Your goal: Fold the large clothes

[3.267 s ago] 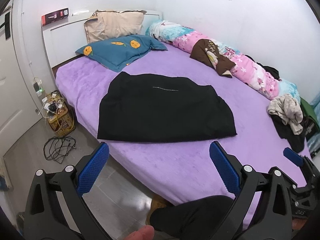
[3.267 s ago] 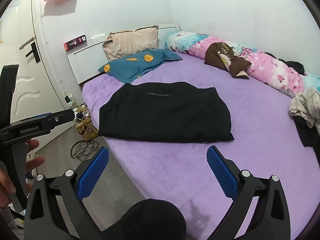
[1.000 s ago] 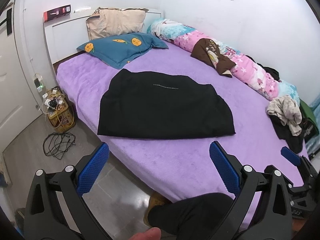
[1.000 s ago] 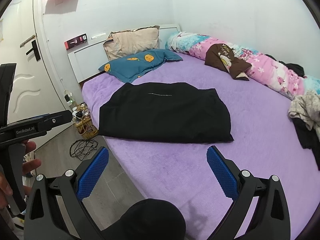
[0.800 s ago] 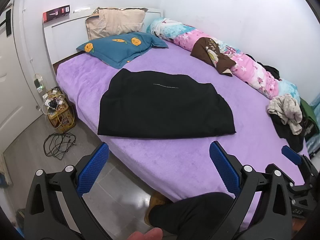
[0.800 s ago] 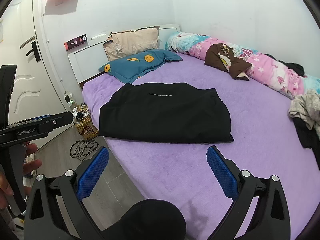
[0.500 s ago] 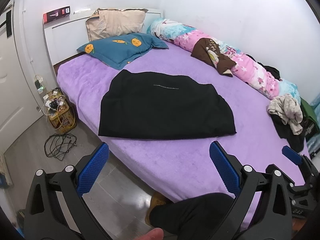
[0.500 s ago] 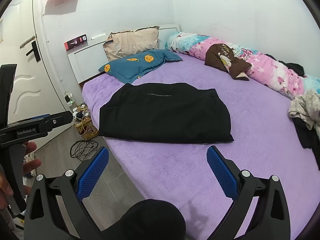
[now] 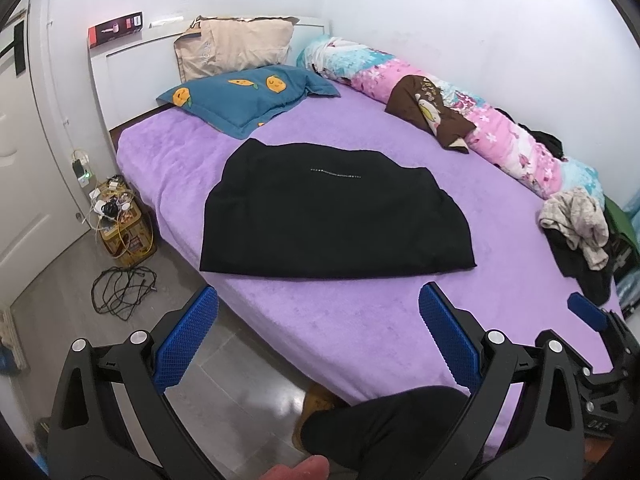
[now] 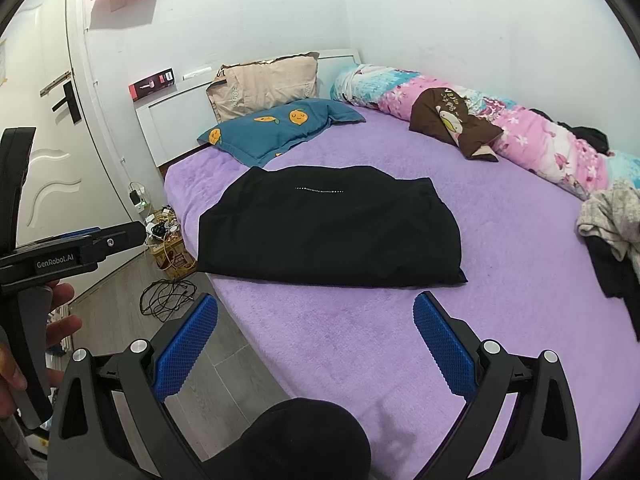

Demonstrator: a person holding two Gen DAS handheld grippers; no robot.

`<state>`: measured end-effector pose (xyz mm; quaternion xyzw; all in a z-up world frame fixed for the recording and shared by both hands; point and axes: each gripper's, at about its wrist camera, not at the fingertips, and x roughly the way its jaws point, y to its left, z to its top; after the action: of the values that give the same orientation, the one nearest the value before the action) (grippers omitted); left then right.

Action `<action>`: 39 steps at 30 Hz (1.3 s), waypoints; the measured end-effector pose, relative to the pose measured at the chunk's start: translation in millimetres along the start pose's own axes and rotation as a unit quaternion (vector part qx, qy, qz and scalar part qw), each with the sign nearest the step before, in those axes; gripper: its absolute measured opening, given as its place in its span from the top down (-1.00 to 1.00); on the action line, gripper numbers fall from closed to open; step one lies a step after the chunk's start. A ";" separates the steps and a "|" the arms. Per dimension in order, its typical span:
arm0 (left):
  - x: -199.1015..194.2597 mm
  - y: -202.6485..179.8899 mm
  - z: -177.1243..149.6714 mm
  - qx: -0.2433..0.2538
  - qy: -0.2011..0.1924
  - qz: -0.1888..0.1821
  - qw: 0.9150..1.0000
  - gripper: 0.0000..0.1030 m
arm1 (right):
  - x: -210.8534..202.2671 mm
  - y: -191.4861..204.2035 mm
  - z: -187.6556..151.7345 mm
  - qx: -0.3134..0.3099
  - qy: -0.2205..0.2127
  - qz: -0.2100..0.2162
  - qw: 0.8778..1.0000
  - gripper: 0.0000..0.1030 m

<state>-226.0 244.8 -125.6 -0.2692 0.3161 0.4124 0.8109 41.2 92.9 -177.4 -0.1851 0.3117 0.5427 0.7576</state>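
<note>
A black garment (image 9: 332,212) lies flat on the purple bed (image 9: 360,320), near the left edge of the bed and toward the near side. It has a thin line of small shiny dots across the upper part. Nothing touches it.

The left gripper (image 9: 318,312) hovers above the near edge of the bed with its blue pads (image 9: 186,334) wide apart and nothing between them. The right gripper (image 10: 314,320) is in the same state, pads (image 10: 444,346) spread wide and empty, also on the near side of the garment. In the right wrist view a hand (image 10: 24,344) holds the handle of the left gripper at the left border.

At the far end of the bed a blue pillow (image 9: 248,98) with lemon pictures lies just beyond the garment, and a beige pillow (image 9: 236,46) leans on the white headboard behind it. A rolled pink and blue quilt (image 9: 472,120) runs along the right wall, with a brown cloth (image 9: 428,110) on it. A heap of clothes (image 9: 576,224) lies at the right side of the bed. On the floor at the left there are tangled cables (image 9: 120,288) and a small box with chargers (image 9: 120,220).
</note>
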 end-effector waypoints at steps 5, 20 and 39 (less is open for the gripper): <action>0.0 -0.6 0.4 0.000 -0.001 -0.001 1.000 -0.88 | -0.3 0.3 -0.4 0.000 0.000 0.000 1.000 -0.87; -3.2 -1.0 2.1 -0.001 -0.007 -0.001 1.000 -0.88 | -0.7 -1.1 0.0 0.000 -0.001 -0.001 1.000 -0.87; -9.3 -3.9 -0.6 -0.003 -0.026 0.009 1.000 -0.88 | -0.8 -3.4 -1.9 0.000 -0.001 0.000 1.000 -0.87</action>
<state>-227.2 237.7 -118.4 -0.2585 0.2961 0.4276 0.8141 43.7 90.1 -178.4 -0.1844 0.3115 0.5430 0.7577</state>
